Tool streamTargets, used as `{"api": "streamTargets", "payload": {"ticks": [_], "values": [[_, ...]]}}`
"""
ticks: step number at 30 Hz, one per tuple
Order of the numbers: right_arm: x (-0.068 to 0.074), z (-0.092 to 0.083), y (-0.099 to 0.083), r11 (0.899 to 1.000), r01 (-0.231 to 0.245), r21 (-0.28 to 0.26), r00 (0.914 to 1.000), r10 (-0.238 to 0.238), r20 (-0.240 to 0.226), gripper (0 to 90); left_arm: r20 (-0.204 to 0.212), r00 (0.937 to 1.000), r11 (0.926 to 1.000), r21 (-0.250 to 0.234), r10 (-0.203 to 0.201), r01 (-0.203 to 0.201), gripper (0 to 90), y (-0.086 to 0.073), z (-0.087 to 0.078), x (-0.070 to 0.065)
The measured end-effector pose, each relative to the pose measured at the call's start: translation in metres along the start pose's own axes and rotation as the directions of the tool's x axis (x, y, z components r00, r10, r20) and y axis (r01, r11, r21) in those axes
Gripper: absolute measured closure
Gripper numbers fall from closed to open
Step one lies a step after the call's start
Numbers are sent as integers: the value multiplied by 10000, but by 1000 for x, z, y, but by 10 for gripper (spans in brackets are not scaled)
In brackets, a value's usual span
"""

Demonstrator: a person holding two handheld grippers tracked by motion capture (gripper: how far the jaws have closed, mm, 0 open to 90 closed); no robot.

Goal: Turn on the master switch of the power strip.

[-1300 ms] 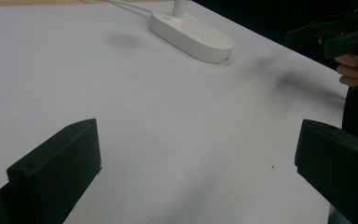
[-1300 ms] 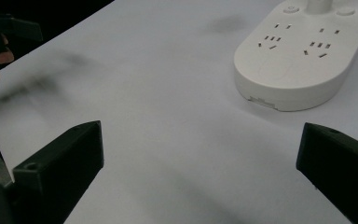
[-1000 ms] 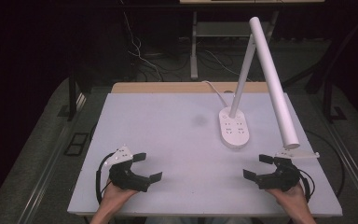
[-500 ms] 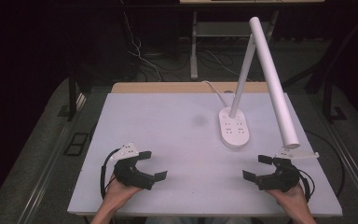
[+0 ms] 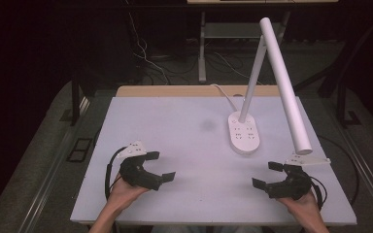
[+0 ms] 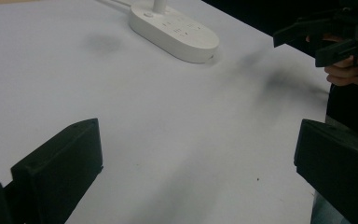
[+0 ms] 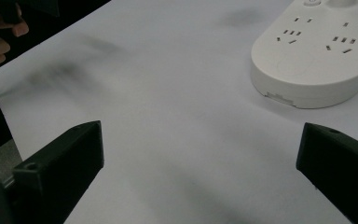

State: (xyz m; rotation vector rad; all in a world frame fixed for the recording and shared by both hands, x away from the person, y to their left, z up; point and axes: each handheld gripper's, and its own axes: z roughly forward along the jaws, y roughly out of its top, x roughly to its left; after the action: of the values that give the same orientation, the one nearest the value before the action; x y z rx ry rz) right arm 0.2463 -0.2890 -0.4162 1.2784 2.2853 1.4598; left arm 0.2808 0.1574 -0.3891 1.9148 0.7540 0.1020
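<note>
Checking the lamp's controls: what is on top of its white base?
On the lamp base sit groups of small slots, and the stem rises from its far end. Whatever lies beneath the base is covered.

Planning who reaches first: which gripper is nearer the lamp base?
The right gripper: the lamp base sits just ahead of it on the table's right half, while the left gripper is farther off across the table.

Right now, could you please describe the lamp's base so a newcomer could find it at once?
On the pale table, look right of centre, toward the far edge. The lamp base is a flat white oval lying there, ahead of the right gripper. It alone carries rows of socket slots, and a slim white stem rises from it.
</note>
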Motion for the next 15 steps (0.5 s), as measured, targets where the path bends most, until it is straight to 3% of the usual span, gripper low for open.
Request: {"api": "streamTargets", "payload": {"ticks": [15], "values": [[-2,1,-1,10000,68,30,10000,-69,70,2,106,9998,9996,219,159,-161,0,27,13,10]]}}
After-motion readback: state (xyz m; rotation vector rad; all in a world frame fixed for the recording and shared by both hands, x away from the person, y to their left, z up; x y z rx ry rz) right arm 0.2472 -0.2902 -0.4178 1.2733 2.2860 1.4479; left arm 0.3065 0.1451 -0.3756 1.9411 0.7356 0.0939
